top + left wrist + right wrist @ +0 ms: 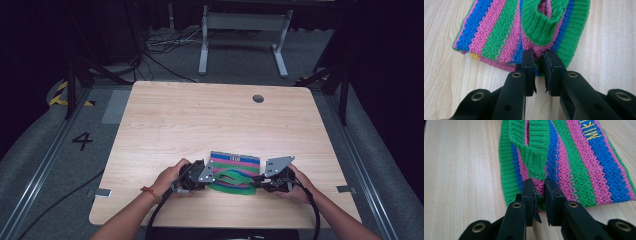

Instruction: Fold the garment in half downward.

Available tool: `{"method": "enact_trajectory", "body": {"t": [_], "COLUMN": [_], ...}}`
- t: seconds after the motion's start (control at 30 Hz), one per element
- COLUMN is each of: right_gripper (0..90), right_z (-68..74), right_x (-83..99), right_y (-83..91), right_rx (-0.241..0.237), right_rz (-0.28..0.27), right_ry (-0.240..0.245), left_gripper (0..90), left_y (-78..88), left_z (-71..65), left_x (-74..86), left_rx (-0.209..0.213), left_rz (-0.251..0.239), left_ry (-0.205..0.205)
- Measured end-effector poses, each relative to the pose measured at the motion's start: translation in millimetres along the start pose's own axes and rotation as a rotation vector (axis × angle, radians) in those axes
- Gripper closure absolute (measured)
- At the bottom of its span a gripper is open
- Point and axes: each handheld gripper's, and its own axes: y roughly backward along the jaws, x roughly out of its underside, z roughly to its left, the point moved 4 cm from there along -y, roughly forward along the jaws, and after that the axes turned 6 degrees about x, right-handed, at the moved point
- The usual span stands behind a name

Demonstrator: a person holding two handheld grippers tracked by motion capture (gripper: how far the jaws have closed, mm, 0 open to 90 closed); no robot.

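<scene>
A small knitted garment (234, 164) with pink, green and blue stripes and green ribbed cuffs lies flat near the table's front edge. Its left side sits pinched between the jaws of my left gripper (211, 177), which is shut on it. In the left gripper view the jaws (539, 53) clamp the garment (499, 32) at its near edge, below a green ribbed opening. From the right, my right gripper (258, 183) is shut on the other side. In the right gripper view its jaws (539, 182) grip the garment (579, 162) beside the green hem; yellow lettering shows at the top.
The wooden table (200, 120) has a round cable hole (258, 98) at the back right. A white desk frame (245, 30) and cables stand on the floor behind it. A "4" (82, 141) is marked on the floor to the left.
</scene>
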Motion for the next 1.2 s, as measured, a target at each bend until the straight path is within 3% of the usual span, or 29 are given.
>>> {"method": "enact_trajectory", "body": {"t": [0.13,0.4,0.57,0.63,0.77,0.87,0.93,1.13,1.2], "right_gripper": [78.7,75.7,68.3,64.2,61.5,62.0,66.9,71.8,76.4], "right_z": [-7.9,-36.0,-45.2,-43.0,-34.2,-28.6,-19.4,-14.8,-15.0], "right_x": [-1.7,-5.4,-6.9,-7.5,-13.6,-17.2,-21.2,-15.0,-11.5], "right_y": [-3.9,-12.8,-12.9,-9.8,0.3,3.8,2.6,-12.2,-15.3], "right_rx": [0.031,0.108,0.126,0.119,0.094,0.077,0.059,0.043,0.064], "right_rz": [0.016,0.023,0.008,-0.008,-0.063,-0.084,-0.081,-0.045,-0.025], "right_ry": [0.000,-0.035,-0.072,-0.088,-0.103,-0.095,-0.056,-0.061,-0.052], "left_gripper": [79.4,79.5,77.9,74.3,68.6,65.9,66.0,74.6,77.0], "left_y": [-2.3,-9.9,-8.4,-4.2,3.9,6.2,4.5,-9.6,-13.7], "left_z": [4.0,26.8,26.4,23.1,17.8,16.3,14.6,11.9,11.5], "left_x": [-1.6,-5.3,-6.1,-7.8,-15.4,-20.9,-24.9,-19.1,-15.9], "left_rx": [-0.012,-0.068,-0.067,-0.053,-0.041,-0.036,-0.033,0.022,0.019], "left_rz": [0.002,-0.003,-0.007,-0.035,-0.079,-0.110,-0.118,-0.076,-0.041], "left_ry": [0.000,0.062,0.063,0.069,0.036,0.039,0.031,0.037,0.030]}}
